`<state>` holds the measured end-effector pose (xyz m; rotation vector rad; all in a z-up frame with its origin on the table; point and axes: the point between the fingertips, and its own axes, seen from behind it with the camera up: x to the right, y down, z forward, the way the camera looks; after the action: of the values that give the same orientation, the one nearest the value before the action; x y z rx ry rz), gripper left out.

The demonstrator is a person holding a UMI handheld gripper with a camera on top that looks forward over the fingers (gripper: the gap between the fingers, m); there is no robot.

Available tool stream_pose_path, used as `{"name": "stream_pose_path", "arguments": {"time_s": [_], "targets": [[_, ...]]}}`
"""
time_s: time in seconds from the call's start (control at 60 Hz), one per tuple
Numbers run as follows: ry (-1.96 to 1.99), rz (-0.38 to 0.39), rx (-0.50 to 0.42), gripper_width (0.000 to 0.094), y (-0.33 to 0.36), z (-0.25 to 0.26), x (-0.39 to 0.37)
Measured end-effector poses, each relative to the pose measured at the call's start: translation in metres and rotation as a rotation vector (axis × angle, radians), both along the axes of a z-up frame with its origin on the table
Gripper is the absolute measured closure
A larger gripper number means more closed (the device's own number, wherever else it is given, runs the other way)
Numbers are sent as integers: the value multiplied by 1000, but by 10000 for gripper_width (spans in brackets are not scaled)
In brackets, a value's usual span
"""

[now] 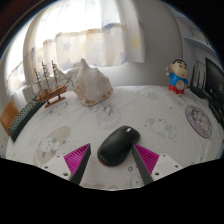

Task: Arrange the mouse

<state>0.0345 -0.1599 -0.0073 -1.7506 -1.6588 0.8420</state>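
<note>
A black computer mouse (119, 144) lies on the white patterned tablecloth (150, 115), angled with its front pointing away to the right. It sits between the tips of my gripper (112, 157), whose two fingers carry magenta pads (76, 157). The jaws stand wide apart, with a gap on each side of the mouse. The mouse rests on the table on its own.
A large pale conch shell (92, 83) stands beyond the mouse to the left. A wooden model ship (50, 82) is further left. A small cartoon figurine (178, 77) stands at the far right, beside a dark object (212, 80). Curtains hang behind the table.
</note>
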Motion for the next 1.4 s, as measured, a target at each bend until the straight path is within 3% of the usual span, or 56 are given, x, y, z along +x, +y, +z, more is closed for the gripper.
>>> {"name": "stream_pose_path", "arguments": {"time_s": [0.333,0.4,0.467,0.633,0.783,0.883,1.067,1.2,1.4], "targets": [[-15,69,45,96,-14,-8,-67],[-15,81,49,207,-17,-8,-71],[-19,90,63,441,-16,-8,-74],[-47,147,84,506,-16,3,-72],[32,150,65,506,16,73,-71],[90,118,42,509,68,129,-72],[157,14,128,509,234,175,-87],[94,-58,172,510,356,132,-90],[-58,-43,159,506,449,21,-77]]}}
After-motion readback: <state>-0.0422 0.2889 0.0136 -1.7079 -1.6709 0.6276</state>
